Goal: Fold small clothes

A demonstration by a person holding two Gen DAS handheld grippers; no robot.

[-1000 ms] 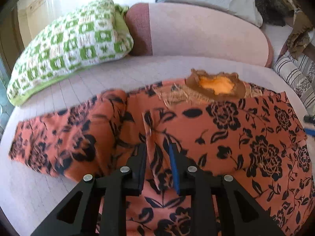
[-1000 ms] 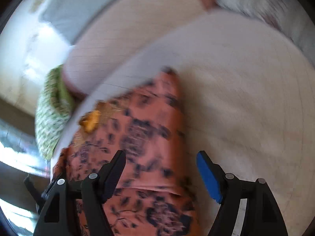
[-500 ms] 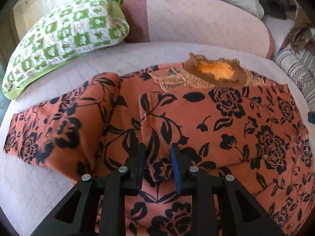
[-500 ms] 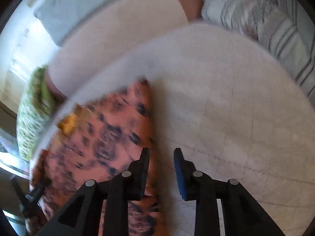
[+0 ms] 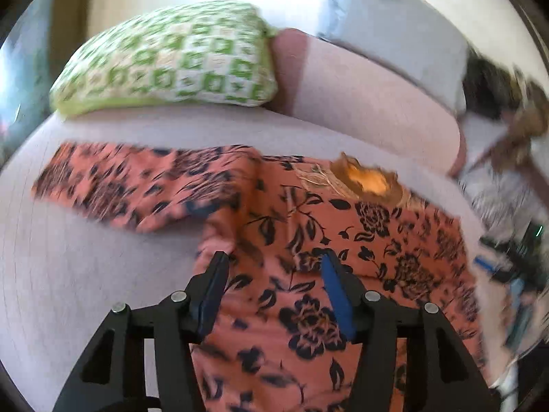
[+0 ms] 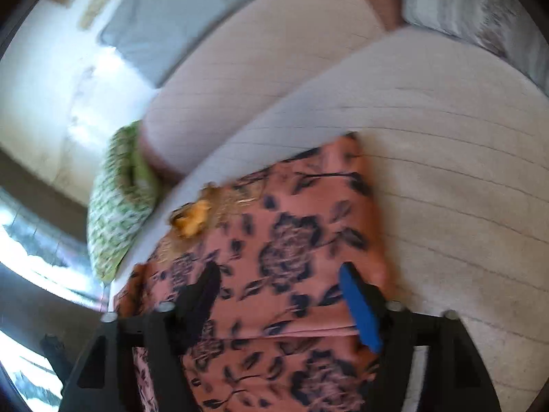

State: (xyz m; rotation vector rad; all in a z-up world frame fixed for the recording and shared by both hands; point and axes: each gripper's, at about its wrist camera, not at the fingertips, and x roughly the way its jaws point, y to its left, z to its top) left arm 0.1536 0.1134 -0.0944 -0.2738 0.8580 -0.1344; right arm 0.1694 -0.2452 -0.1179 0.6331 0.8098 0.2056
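Both grippers, left gripper point(image 5: 274, 271) and right gripper point(image 6: 279, 283), have just been opening and hover wide, nothing pinched, over the orange black-flowered garment point(image 5: 343, 247), spread flat for folding, probably between folds.

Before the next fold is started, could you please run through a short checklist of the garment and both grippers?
1. Left gripper released: ok; its jaws have just been opening and stand apart over the orange floral garment.
2. Right gripper released: ok; its jaws have just been opening, nothing pinched.
3. Left sleeve folded in: not ok, it lies spread sideways on the bed.
4. Right side folded in: ok, straight edge.
5. Neckline visible: ok.
6. Cloth free of wrinkles: cannot tell, the pictures are blurred.
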